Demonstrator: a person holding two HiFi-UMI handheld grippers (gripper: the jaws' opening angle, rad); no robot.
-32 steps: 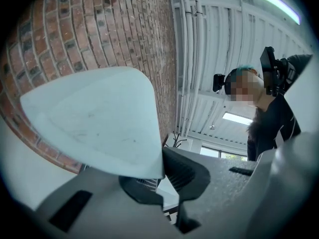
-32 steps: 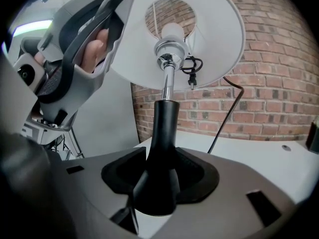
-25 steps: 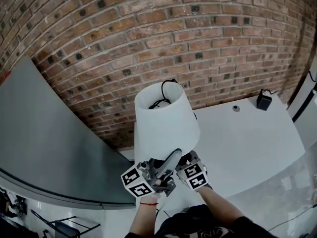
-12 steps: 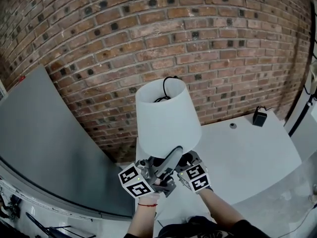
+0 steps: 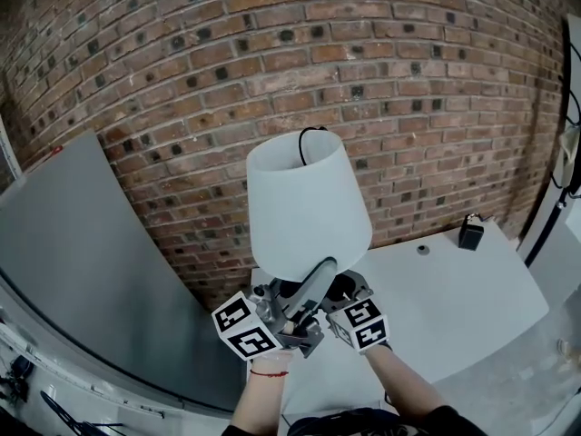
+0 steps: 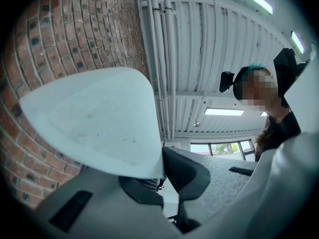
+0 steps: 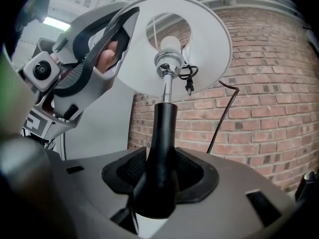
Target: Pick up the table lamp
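Note:
The table lamp has a white cone shade [image 5: 307, 203] and a black stem [image 7: 162, 148] under a chrome socket with a bulb [image 7: 169, 45]. It hangs in the air above the white table [image 5: 454, 298], upright and a little tilted. My left gripper [image 5: 313, 278] is shut on the shade's lower rim [image 6: 144, 168]; the right gripper view shows it [image 7: 124, 31] clamped there. My right gripper [image 5: 334, 291] is shut on the black stem, which stands between its pads [image 7: 128, 171]. The lamp's black cord [image 7: 223, 114] trails down, its plug [image 7: 189, 86] dangling inside the shade.
A brick wall [image 5: 390, 80] stands close behind the lamp. A grey panel [image 5: 82, 262] leans at the left. On the table's far right lie a black adapter [image 5: 470, 232] and a small round grommet [image 5: 423, 250]. A person [image 6: 279, 123] shows in the left gripper view.
Both grippers have lifted the lamp straight up; the table has dropped lower in the head view and more wall shows. Neither grip has changed.

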